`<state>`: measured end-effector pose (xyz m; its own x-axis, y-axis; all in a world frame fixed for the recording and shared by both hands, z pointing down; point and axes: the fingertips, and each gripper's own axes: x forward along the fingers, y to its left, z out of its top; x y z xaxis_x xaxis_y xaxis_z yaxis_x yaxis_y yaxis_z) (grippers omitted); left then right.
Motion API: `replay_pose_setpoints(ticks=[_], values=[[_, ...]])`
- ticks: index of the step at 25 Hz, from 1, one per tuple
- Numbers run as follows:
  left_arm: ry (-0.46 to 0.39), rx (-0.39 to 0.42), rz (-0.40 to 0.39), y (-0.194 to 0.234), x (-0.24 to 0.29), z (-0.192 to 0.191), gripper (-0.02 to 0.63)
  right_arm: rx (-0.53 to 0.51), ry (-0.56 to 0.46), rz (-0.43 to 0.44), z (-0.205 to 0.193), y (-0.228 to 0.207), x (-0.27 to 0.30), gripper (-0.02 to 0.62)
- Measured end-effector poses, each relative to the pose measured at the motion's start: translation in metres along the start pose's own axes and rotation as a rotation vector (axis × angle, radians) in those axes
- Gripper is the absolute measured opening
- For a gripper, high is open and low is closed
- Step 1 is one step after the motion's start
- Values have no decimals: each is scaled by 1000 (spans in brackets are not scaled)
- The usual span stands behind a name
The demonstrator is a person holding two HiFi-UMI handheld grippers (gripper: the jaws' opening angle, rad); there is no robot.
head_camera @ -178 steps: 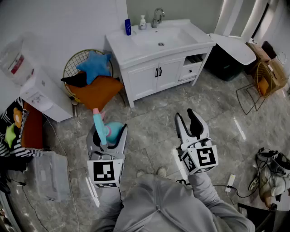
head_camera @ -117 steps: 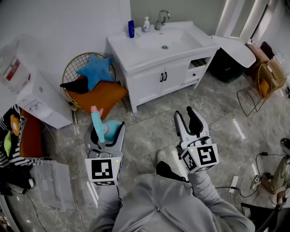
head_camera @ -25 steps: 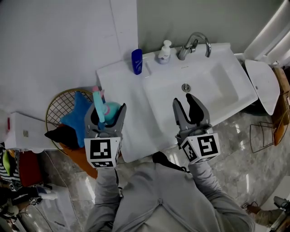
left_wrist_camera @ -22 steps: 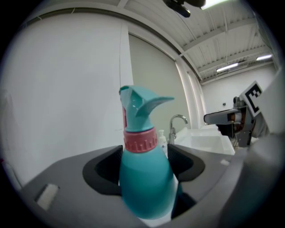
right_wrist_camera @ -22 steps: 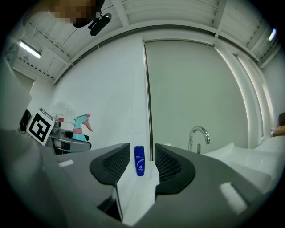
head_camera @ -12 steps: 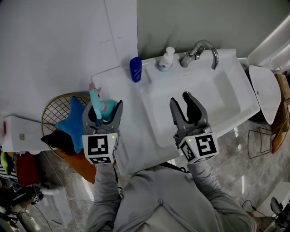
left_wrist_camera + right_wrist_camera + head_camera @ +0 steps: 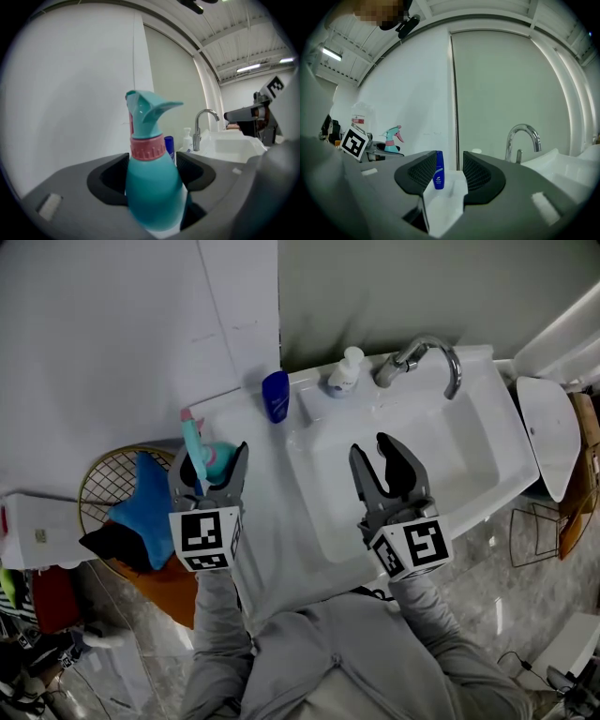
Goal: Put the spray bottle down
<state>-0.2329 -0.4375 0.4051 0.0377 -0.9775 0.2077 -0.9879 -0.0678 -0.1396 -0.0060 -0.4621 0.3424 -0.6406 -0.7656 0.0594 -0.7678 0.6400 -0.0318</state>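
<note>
A teal spray bottle (image 7: 204, 461) with a pink collar and trigger stands upright between the jaws of my left gripper (image 7: 206, 470), which is shut on its body (image 7: 152, 187). It hangs over the left end of the white vanity top (image 7: 258, 521), above the counter's edge. My right gripper (image 7: 386, 457) is open over the sink basin (image 7: 412, 451), nothing between its jaws (image 7: 446, 174). From the right gripper view the spray bottle (image 7: 393, 139) shows far left.
A blue bottle (image 7: 276, 396) and a white soap dispenser (image 7: 344, 370) stand at the back of the counter, beside a chrome tap (image 7: 427, 357). A wire basket (image 7: 103, 488) with a blue star cushion (image 7: 139, 507) sits on the floor left of the vanity.
Over the last seconds I walked from the open floor up to the vanity. Both grippers now hang over the counter, and the left one still holds the spray bottle.
</note>
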Motion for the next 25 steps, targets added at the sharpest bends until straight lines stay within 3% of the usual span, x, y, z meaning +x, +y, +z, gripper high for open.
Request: replay_pose_setpoints(ticks=[25], values=[[43, 0, 9, 13, 84, -41, 365, -12, 74, -38, -26, -27, 36, 172]])
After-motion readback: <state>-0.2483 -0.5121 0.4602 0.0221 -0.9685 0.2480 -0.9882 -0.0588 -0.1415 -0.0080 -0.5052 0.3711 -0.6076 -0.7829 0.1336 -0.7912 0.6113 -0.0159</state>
